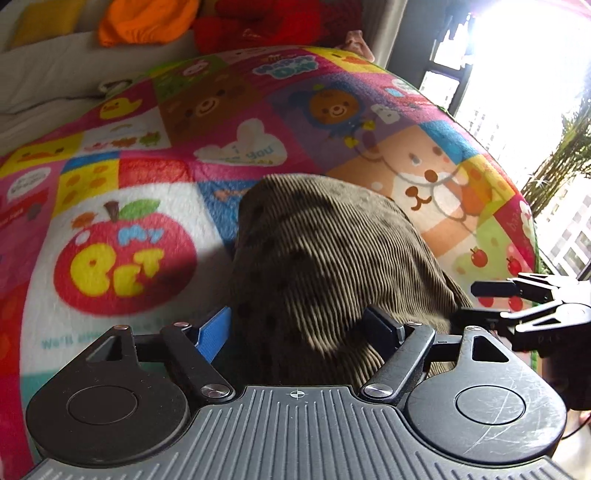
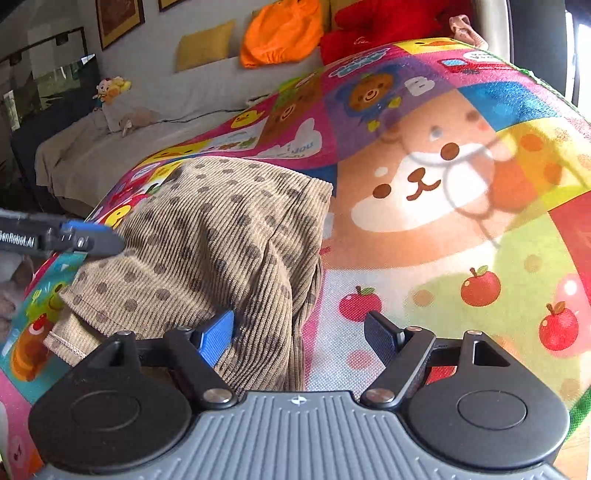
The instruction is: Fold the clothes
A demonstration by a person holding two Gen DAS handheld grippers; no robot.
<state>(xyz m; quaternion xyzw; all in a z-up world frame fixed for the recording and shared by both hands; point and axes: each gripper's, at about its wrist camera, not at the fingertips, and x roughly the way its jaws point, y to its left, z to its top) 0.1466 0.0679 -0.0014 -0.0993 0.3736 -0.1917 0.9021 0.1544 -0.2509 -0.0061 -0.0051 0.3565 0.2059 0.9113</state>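
Observation:
A brown corduroy garment with dark dots (image 1: pixel 325 266) lies bunched and partly folded on a colourful cartoon blanket (image 1: pixel 122 206). My left gripper (image 1: pixel 299 328) is open, its fingers on either side of the garment's near end. In the right wrist view the garment (image 2: pixel 207 251) lies left of centre. My right gripper (image 2: pixel 299 332) is open at the garment's right edge, blue finger pad (image 2: pixel 216 339) over the cloth, black pad (image 2: pixel 382 338) over the blanket (image 2: pixel 443 221). The left gripper's fingertips (image 2: pixel 92 240) touch the garment's left side. The right gripper (image 1: pixel 491 299) shows at the right in the left wrist view.
A sofa (image 2: pixel 155 122) behind the blanket holds an orange garment (image 2: pixel 280 33), a red garment (image 2: pixel 376 26), a yellow cushion (image 2: pixel 205 44) and a soft toy (image 2: pixel 110 88). A bright window (image 1: pixel 517 92) is at the right.

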